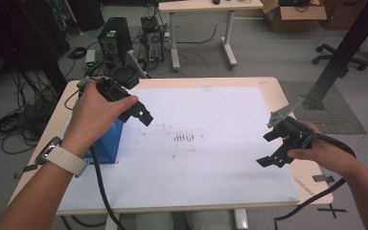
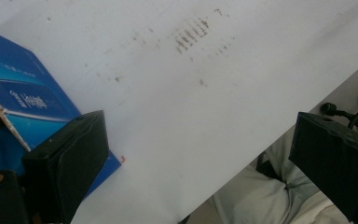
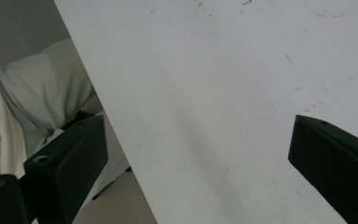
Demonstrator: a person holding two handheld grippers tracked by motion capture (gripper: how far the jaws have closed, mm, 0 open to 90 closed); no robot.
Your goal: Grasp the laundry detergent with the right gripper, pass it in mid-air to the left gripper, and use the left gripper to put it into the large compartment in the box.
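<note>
Blue glossy carton (image 1: 106,143) on smudged white board (image 1: 211,158); left tool (image 1: 141,115), right tool (image 1: 273,155) wide-spread, empty.

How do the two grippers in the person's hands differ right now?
The left gripper is held over the table's left side, next to the blue box; the right gripper hangs near the right edge, with nothing by it. The right shows a grey plate on top; the left's top is covered by the hand. Both are open and empty.

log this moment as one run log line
left gripper: open, above blue box | right gripper: open, over white board, holding nothing | box at board's left edge
</note>
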